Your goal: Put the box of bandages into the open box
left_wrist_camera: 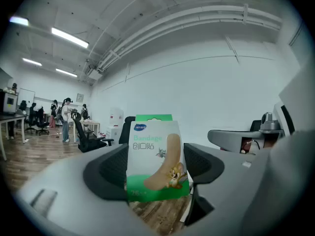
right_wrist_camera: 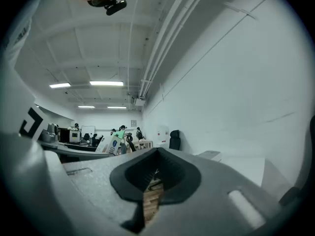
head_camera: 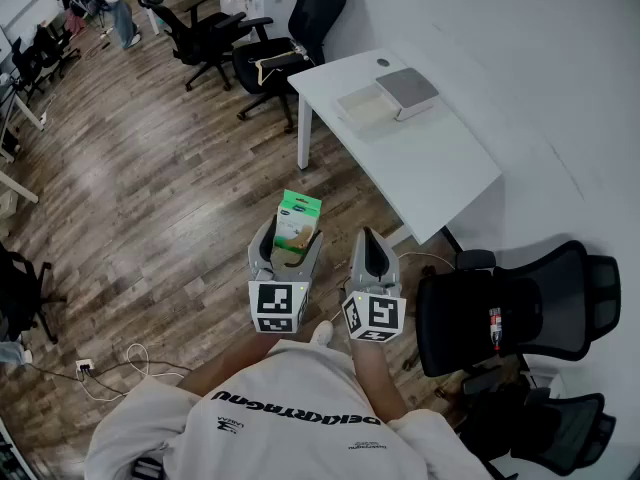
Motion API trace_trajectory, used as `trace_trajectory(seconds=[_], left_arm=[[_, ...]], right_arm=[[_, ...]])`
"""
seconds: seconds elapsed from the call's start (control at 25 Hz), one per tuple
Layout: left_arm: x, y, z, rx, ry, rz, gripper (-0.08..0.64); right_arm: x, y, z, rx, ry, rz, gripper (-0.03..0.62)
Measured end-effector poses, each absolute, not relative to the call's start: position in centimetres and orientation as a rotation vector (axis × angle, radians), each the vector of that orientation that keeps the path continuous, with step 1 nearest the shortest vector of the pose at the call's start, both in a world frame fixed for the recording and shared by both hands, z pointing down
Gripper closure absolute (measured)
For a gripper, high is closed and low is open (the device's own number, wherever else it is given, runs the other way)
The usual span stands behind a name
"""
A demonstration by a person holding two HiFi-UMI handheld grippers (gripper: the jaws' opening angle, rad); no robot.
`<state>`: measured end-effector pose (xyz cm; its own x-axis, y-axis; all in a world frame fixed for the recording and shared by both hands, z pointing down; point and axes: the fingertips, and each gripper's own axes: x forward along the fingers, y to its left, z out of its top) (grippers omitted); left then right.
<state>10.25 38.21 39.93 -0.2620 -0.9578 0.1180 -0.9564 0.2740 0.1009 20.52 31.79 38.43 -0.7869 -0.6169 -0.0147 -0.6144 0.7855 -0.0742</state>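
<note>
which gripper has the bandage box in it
The left gripper, clamped on the green-and-white bandage box; the right gripper is shut with nothing between its jaws.

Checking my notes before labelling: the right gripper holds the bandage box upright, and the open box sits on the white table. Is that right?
Not quite. The left gripper, not the right, holds the bandage box upright between its jaws, as the left gripper view shows. The right gripper is shut with nothing in it. The open box does sit on the white table.

White counter [head_camera: 440, 163] on a wooden floor [head_camera: 150, 198]; black office chairs [head_camera: 265, 58] beside its far end; a white cable [head_camera: 138, 352] lies well apart.
</note>
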Motion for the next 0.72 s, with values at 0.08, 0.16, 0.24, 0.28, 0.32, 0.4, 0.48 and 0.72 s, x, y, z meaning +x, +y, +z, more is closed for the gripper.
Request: trace_trajectory(seconds=[0.08, 0.16, 0.24, 0.28, 0.32, 0.4, 0.48, 0.72], left_arm=[[10.7, 37.9, 39.8, 1.801, -2.395, -0.020, 0.199], [11.2, 37.6, 39.9, 1.791, -2.404, -0.021, 0.199], [11.5, 37.4, 40.1, 1.779, -2.413, -0.020, 0.199], [11.6, 37.4, 40.0, 1.771, -2.421, -0.021, 0.199], [11.8, 37.3, 40.1, 1.762, -2.432, -0.020, 0.199], [12.1, 37.3, 40.2, 1.742, -2.453, -0.019, 0.199], [12.6, 37.1, 40.3, 1.728, -2.457, -0.027, 0.199], [14.5, 36.0, 40.6, 1.694, -2.485, -0.020, 0.199]], right_arm=[[21.0, 31.3, 38.4, -0.995, 2.926, -0.115, 0.595], [21.4, 30.7, 38.7, -0.980, 2.928, -0.153, 0.595], [21.8, 30.1, 39.2, -0.972, 2.941, -0.188, 0.595], [21.9, 29.9, 39.4, -0.965, 2.947, -0.194, 0.595], [22.1, 29.8, 39.5, -0.954, 2.954, -0.197, 0.595], [22.5, 29.6, 39.7, -0.927, 2.964, -0.199, 0.595], [22.9, 29.4, 39.8, -0.906, 2.973, -0.193, 0.595], [24.2, 28.0, 40.1, -0.848, 2.997, -0.192, 0.595]])
